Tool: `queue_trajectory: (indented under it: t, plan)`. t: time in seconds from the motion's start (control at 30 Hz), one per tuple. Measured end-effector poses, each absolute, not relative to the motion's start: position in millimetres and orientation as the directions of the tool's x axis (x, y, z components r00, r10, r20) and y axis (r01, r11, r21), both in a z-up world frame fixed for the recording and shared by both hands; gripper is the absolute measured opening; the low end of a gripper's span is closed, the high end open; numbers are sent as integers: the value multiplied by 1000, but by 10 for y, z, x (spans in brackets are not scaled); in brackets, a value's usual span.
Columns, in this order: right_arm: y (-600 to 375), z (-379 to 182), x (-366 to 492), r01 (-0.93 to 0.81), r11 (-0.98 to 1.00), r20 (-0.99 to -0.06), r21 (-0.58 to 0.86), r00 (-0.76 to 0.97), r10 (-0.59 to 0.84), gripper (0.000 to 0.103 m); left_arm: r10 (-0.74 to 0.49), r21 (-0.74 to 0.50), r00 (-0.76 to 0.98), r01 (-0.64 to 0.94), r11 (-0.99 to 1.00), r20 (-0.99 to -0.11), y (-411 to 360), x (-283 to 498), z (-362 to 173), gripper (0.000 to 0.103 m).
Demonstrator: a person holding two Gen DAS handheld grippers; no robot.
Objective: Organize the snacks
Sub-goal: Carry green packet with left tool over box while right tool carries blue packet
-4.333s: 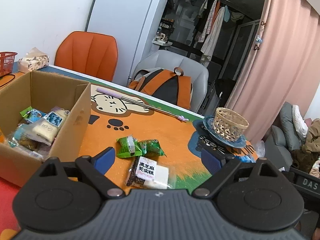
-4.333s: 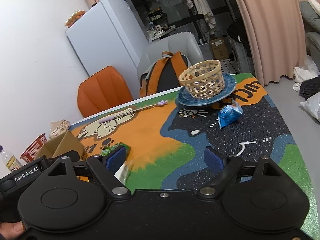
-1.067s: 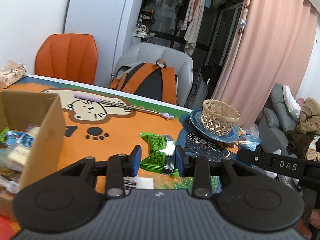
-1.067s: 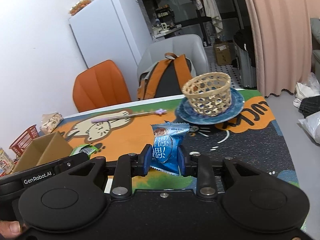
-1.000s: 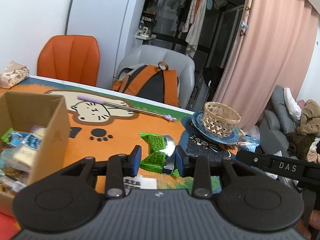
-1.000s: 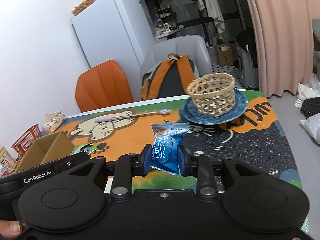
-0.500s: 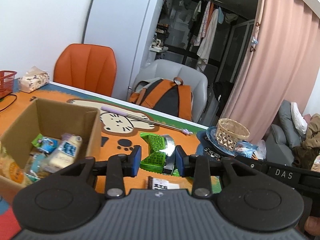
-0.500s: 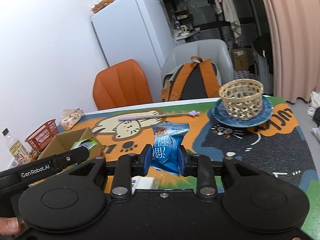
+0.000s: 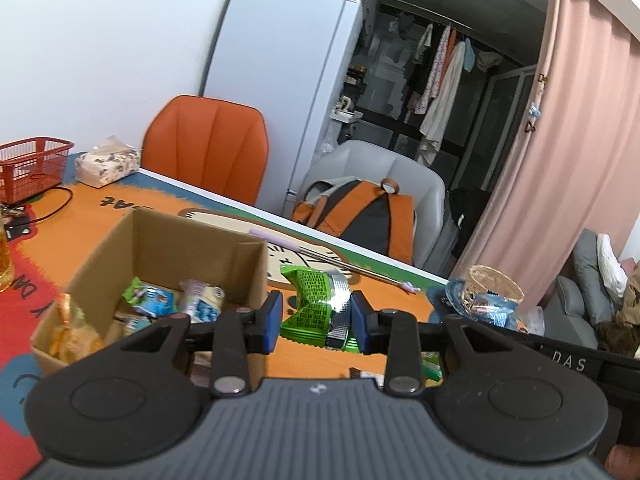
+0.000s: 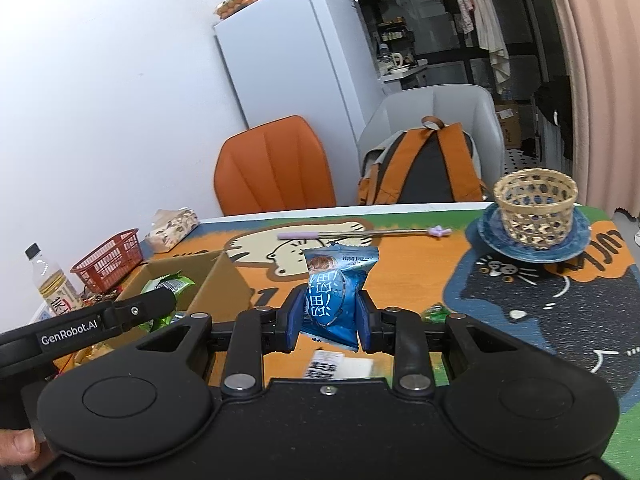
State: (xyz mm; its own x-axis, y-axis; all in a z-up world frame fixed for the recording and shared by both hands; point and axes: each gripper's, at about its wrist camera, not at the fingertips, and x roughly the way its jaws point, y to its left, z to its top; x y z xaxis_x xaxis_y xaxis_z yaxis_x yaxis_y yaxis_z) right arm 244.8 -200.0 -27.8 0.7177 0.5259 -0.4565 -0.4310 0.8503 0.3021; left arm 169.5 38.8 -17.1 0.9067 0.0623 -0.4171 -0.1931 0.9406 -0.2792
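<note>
Carrying snacks boxward: left gripper (image 9: 316,317) fingers pinch green packet (image 9: 316,304); right gripper (image 10: 330,315) fingers pinch blue packet (image 10: 335,294); box (image 9: 200,256) ahead-left.

Left gripper (image 9: 316,316): we've picked up the green packet (image 9: 316,306), carried beside the cardboard box (image 9: 160,248).
Right gripper (image 10: 330,318): we've lifted the blue packet (image 10: 334,292) off the mat.
</note>
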Motion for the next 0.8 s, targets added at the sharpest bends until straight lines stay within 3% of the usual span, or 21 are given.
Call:
queue_trajectory:
  t: [0.8]
  plan:
    - [-1375,-246,2460,-496,819,-467,287,674,572,29,141,-317,889,-298,900,-437,1005,1618,-242,35]
